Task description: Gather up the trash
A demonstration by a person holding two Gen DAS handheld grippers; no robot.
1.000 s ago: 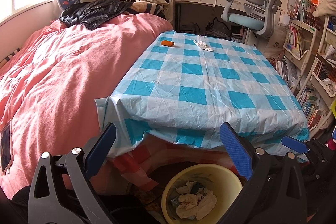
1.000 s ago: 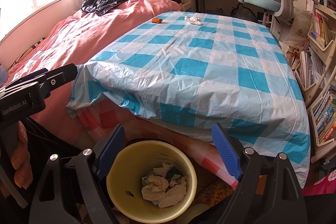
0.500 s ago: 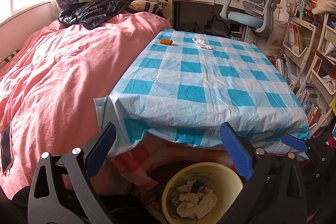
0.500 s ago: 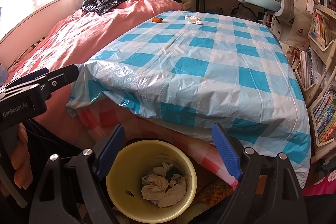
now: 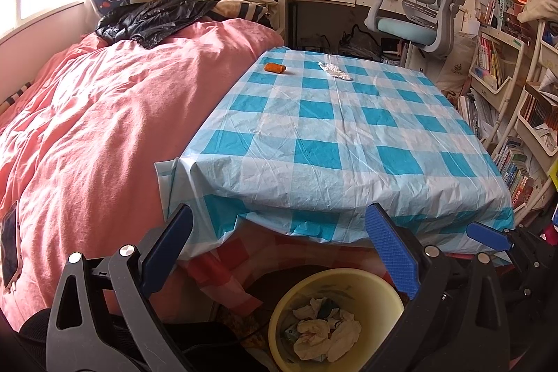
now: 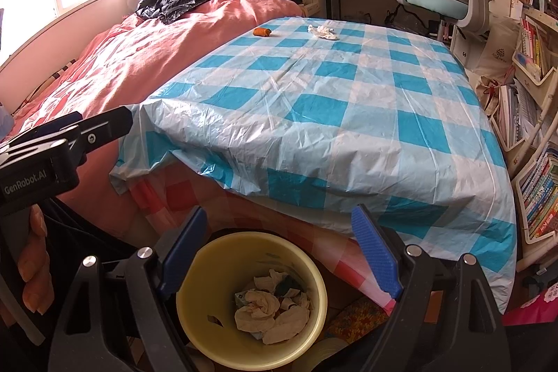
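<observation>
A yellow trash bin (image 5: 348,281) with crumpled tissues stands on the floor below the table's near edge; it also shows in the right wrist view (image 6: 195,295). An orange piece of trash (image 5: 274,68) and a crumpled white tissue (image 5: 334,71) lie at the far end of the blue-checked tablecloth (image 5: 331,142); both also show in the right wrist view, the orange piece (image 6: 262,32) and the tissue (image 6: 322,31). My left gripper (image 5: 279,243) is open and empty above the bin. My right gripper (image 6: 279,243) is open and empty over the bin.
A pink-covered bed (image 5: 104,114) with a black bag (image 5: 153,18) runs along the table's left side. A grey desk chair (image 5: 418,13) stands behind the table. Bookshelves (image 5: 516,114) line the right. A phone (image 5: 9,246) lies on the bed.
The left wrist view has drifted slightly lower and back from the table. The right gripper has not visibly moved. Both grippers stay open.
</observation>
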